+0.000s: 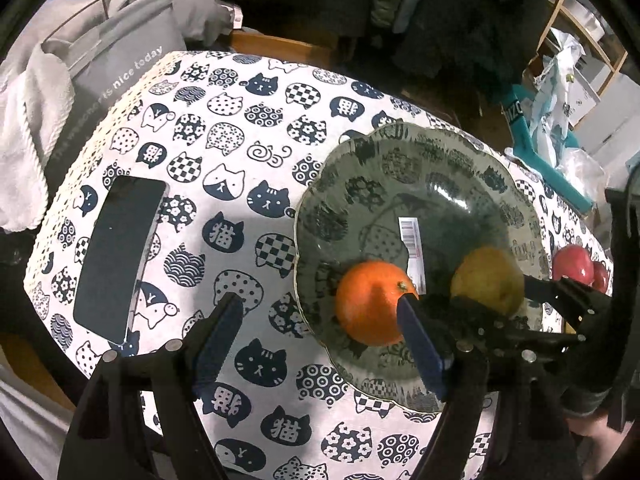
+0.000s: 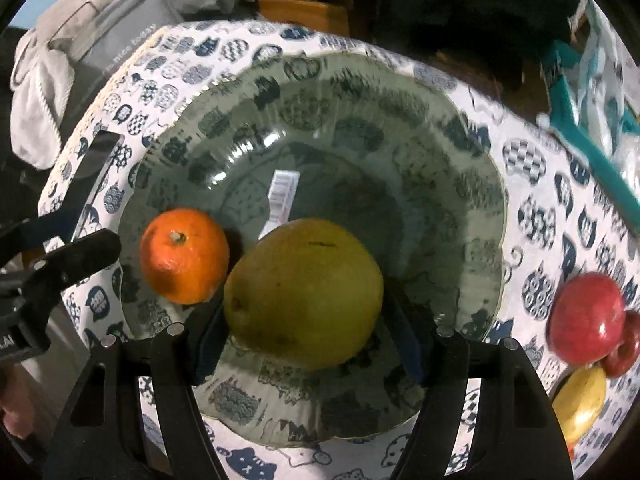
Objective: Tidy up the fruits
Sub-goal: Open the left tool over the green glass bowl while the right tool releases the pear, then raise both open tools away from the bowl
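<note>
- Broadly, the cloth [image 1: 224,128] with its cat print fills both views and bears everything the task needs.
- The plate [image 2: 472,184] fills the middle of the right wrist view; in the left wrist view it sits right of centre. Two fruits already lie in it.
- The right gripper [image 2: 306,320] points steeply down into the plate, one finger on each side of the pear. The left pad looks to be against the skin. A dark sliver shows beside the right pad, so I cannot tell whether they squeeze it or have let go.
- The left gripper [image 1: 320,304] is spread wide with nothing between its fingers. It hangs over the cloth at the plate's left rim, and its right finger overlaps the orange in the picture.
- The pear [image 2: 304,292] rests low in the plate. Its stalk end seems to face the top of the frame, so the fingers span its width, not its length.
- The orange [image 2: 184,256] lies just left of the pear, close but apparently not touching it.
- An apple [image 2: 584,316] waits on the cloth at the right edge, outside the plate, with a second red fruit against it.
- A yellow fruit [image 2: 580,400] lies just below them.
- Judged from this, the loose fruit lies to the plate's right, nearer the right gripper. The left one would have to cross the plate.
</note>
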Tool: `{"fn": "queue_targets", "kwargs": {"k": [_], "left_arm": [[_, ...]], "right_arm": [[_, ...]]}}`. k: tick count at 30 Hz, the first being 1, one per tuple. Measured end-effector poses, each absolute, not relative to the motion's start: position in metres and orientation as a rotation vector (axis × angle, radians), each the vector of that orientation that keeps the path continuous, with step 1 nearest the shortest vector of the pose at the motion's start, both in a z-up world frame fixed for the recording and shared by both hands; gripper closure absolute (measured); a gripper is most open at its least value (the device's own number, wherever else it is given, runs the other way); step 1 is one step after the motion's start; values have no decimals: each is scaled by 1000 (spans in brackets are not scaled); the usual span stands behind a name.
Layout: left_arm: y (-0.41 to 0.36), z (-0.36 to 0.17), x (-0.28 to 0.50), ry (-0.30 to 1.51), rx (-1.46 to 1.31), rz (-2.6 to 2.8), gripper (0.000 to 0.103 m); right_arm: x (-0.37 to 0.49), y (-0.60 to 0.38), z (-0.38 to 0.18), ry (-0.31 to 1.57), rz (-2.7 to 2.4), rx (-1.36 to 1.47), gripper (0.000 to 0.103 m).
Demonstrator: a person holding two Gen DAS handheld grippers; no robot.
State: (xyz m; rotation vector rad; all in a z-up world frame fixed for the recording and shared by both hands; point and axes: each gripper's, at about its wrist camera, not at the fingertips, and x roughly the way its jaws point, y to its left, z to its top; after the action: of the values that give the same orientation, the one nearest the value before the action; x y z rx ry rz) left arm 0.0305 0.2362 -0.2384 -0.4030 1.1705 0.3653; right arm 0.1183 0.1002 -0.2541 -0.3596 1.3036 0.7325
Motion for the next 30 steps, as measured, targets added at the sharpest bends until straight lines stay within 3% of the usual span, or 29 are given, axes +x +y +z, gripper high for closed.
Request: {"fn": "queue_targets", "kwargs": {"k": [10,30], "left_arm": [[244,-221,22,1118,-441,375,22],[222,-153,12,949,-442,286,22]], "right_arm": [[119,102,-226,1247,757,-316,29],[108,49,-105,961,647,-229,29]]}}
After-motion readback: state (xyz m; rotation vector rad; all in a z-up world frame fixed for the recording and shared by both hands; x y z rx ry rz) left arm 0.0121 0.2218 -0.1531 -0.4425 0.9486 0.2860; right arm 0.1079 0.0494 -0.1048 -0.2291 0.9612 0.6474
